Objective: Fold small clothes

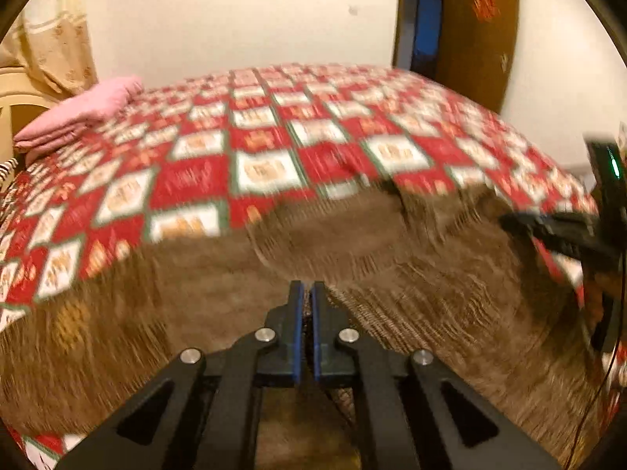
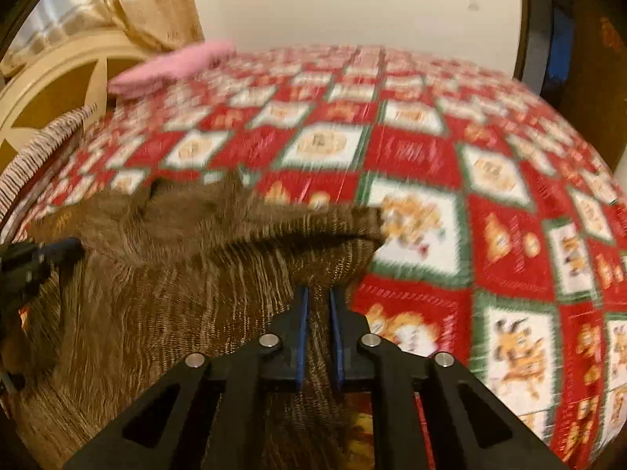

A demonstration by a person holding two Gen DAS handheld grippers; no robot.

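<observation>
A brown ribbed knit garment (image 1: 352,274) sprawls across the near part of the bed, bunched and rumpled, its fabric lifted into soft ridges over the red, white and green checked bedspread (image 1: 270,137). Seen from the right wrist, the same garment (image 2: 176,266) shows a thick rolled edge running toward the middle of the bedspread (image 2: 490,215), with a dark fold at its far side. Everything is smeared by motion blur, so the weave and the garment's outline are hard to read, and which kind of garment it is cannot be told. Its near part is cut off by the tool bodies in both views. The left tool (image 1: 307,293) is clamped tight on the garment's near edge, cloth pinched between the blue pads. The right tool (image 2: 318,297) grips the garment too, a strand of knit running straight down between its fingers. From the left wrist the right tool (image 1: 548,231) pokes in at the garment's right side; from the right wrist the left tool (image 2: 55,252) sits at the garment's left side. A folded pink cloth (image 1: 82,113) lies at the bed's far left corner, well apart from the garment.
</observation>
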